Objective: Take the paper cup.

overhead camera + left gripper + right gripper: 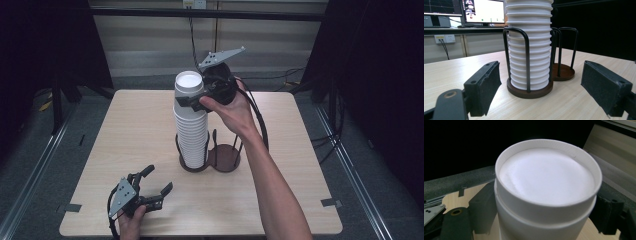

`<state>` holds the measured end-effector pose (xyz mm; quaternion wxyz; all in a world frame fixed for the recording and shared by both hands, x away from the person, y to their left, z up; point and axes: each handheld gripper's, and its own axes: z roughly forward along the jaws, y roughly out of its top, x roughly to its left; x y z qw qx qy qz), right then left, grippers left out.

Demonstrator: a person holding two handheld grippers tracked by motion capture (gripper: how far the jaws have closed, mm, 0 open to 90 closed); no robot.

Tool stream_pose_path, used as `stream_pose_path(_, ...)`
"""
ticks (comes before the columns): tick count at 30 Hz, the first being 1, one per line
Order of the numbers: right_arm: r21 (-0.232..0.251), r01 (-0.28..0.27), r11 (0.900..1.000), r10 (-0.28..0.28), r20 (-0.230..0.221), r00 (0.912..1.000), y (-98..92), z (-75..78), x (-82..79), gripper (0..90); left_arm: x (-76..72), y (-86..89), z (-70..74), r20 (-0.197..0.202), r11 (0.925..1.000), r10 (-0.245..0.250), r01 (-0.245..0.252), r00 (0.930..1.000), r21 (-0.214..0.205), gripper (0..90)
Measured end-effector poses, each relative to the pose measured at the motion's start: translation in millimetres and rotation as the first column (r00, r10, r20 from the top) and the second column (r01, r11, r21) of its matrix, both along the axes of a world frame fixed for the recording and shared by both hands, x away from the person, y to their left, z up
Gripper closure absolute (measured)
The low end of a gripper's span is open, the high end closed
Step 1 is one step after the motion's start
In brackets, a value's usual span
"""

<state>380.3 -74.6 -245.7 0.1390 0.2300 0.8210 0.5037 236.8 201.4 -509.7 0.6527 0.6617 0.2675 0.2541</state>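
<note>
- Left gripper (159, 186) is sitting low at the near-left corner of the table (125, 130), held in the person's left hand (131, 220).
- Its jaws are standing apart with nothing between them; in the left gripper view the two black pads (489, 82) are framing bare tabletop, well short of the rack.
- Stack of white cups (190, 120) is standing upside down and upright in the left bay of the dark wire cup rack (210, 157), mid-table; the stack is rising well above the wire loops.
- In the left gripper view the stack (529, 45) is sitting on the left round base, with the right bay (564, 71) behind it holding no cups.
- Right gripper (192, 99) is up at the top of the stack, held in the person's right hand (232, 107), reaching in from the right side.
- Its jaws are straddling the topmost cup (546, 185), one pad (482, 207) on each side just under the cup's raised bottom rim.
- Left pad is looking pressed against the cup wall; the right pad is close to it, but contact there is hard to confirm.
- Can't tell whether the grip is fully clamped on the cup; the cup is still seated on the stack.
</note>
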Motion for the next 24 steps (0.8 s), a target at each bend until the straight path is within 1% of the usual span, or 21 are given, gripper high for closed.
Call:
stream_pose_path(1,0.005,0.000,1.0000,0.000,0.003,1.0000,-0.3,0.3,-0.1,19.5,0.0,0.0,0.0,0.000,1.0000,0.000,0.000,1.0000,0.000,15.7)
stream_pose_path(2,0.023,0.000,0.9997,0.000,0.008,1.0000,-1.7,1.7,-0.6,19.5,0.0,0.0,0.0,0.000,1.0000,0.000,0.000,1.0000,-0.001,15.7)
stream_pose_path(3,0.056,-0.003,0.9984,0.002,0.017,0.9999,-4.8,6.2,-1.9,19.6,0.0,-0.1,0.0,0.000,1.0000,0.001,-0.001,1.0000,-0.001,15.7)
stream_pose_path(4,0.056,-0.003,0.9984,0.002,0.017,0.9999,-4.8,6.2,-1.9,19.6,0.0,-0.1,0.0,0.000,1.0000,0.001,-0.001,1.0000,-0.001,15.7)
stream_pose_path(5,0.061,0.000,0.9981,-0.002,0.022,0.9998,-6.3,9.8,-2.9,19.8,0.0,0.0,0.0,0.000,1.0000,0.001,-0.001,1.0000,0.000,15.7)
stream_pose_path(7,0.056,0.003,0.9984,-0.005,0.028,0.9996,-5.6,10.4,-3.5,19.8,0.0,0.2,0.0,0.001,1.0000,0.001,-0.001,1.0000,0.002,15.7)
stream_pose_path(9,0.065,0.002,0.9979,-0.004,0.029,0.9996,-5.5,10.5,-3.9,19.8,0.0,-0.1,0.0,0.001,1.0000,0.001,-0.001,1.0000,-0.001,15.7)
stream_pose_path(10,0.083,-0.001,0.9966,-0.002,0.035,0.9994,-5.8,11.4,-4.8,19.9,0.0,0.2,0.0,0.001,1.0000,0.001,-0.001,1.0000,0.002,15.7)
stream_pose_path(12,0.093,0.001,0.9956,-0.005,0.041,0.9992,-6.7,12.7,-5.4,20.1,0.0,0.0,0.0,0.000,1.0000,0.001,-0.001,1.0000,0.000,15.7)
stream_pose_path(14,0.116,0.005,0.9932,-0.009,0.034,0.9994,-9.5,14.1,-5.2,20.2,0.1,0.0,0.0,0.000,1.0000,0.000,0.000,1.0000,0.000,15.7)
stream_pose_path(15,0.116,0.005,0.9932,-0.009,0.034,0.9994,-9.5,14.1,-5.2,20.2,0.1,0.0,0.0,0.000,1.0000,0.000,0.000,1.0000,0.000,15.7)
stream_pose_path(16,0.137,0.005,0.9906,-0.011,0.039,0.9992,-12.8,16.0,-5.7,20.3,0.0,0.0,0.0,0.000,1.0000,0.000,0.000,1.0000,0.000,15.7)
stream_pose_path(19,0.156,0.007,0.9877,-0.014,0.046,0.9988,-15.2,18.8,-7.1,20.4,0.1,0.0,0.0,0.000,1.0000,0.000,0.000,1.0000,0.000,15.7)
stream_pose_path(24,0.205,0.005,0.9789,-0.019,0.062,0.9979,-20.3,24.5,-9.8,20.6,0.0,0.0,0.0,0.000,1.0000,0.000,0.000,1.0000,0.000,15.7)
